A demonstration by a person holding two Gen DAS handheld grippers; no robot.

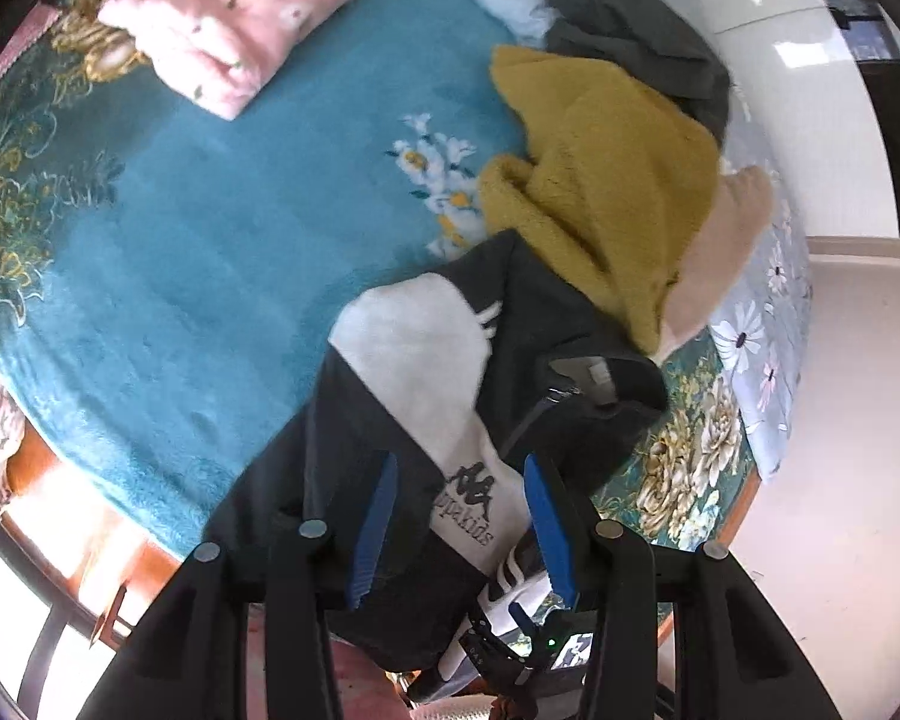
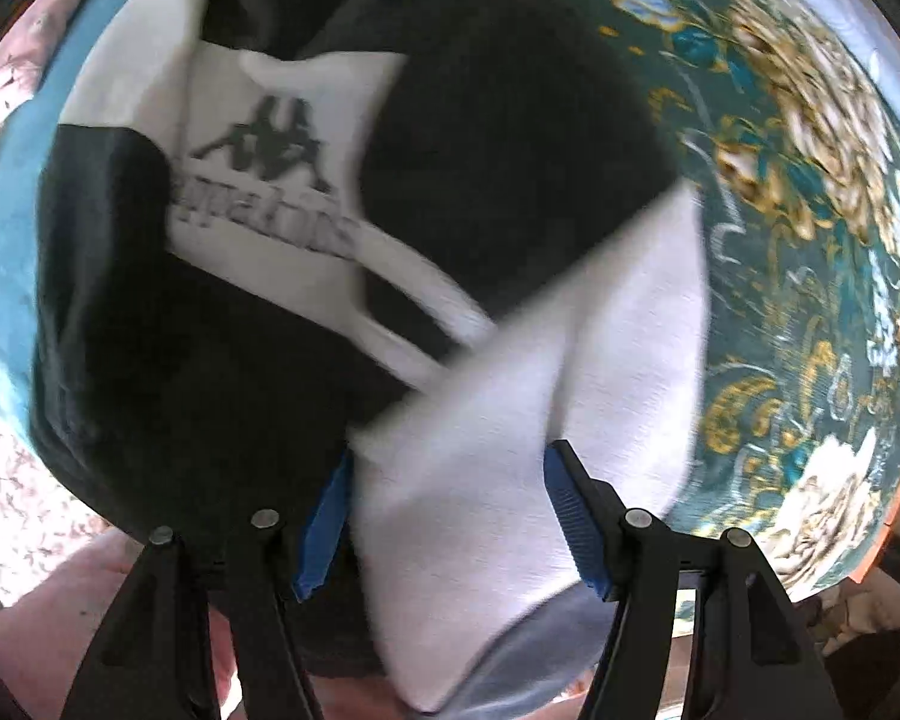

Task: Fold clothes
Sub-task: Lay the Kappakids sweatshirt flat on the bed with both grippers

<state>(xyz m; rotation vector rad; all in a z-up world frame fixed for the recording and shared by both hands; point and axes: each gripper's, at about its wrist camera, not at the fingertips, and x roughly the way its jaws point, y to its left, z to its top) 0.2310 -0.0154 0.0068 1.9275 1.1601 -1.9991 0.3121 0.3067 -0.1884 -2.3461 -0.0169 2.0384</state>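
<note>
- the black and white jacket (image 1: 444, 396) lies on the bed (image 1: 210, 252), at the near edge of the teal flowered blanket, its collar and zip pointing toward the pile of other clothes.
- my left gripper (image 1: 459, 525) hangs over the jacket's white panel with the printed logo; the jaws stand wide apart, one blue pad on each side of the logo, and i see no cloth pinched between them.
- my right gripper (image 2: 447, 516) has a fold of the jacket's white cloth (image 2: 510, 450) lying between its jaws; the blue pads sit on either side of it with a gap showing, and with the blur i cannot tell whether they are actually gripping it.
- in the right wrist view the jacket fills most of the frame, logo panel up and left of the jaws, black cloth around it.
- beyond the jacket, a mustard fleece (image 1: 606, 180) lies crumpled, touching the jacket's far end, with a beige piece (image 1: 726, 240) beside it and a dark grey garment (image 1: 636, 36) behind.
- a folded pink flowered garment (image 1: 234, 24) sits well apart at the far left of the bed.
</note>
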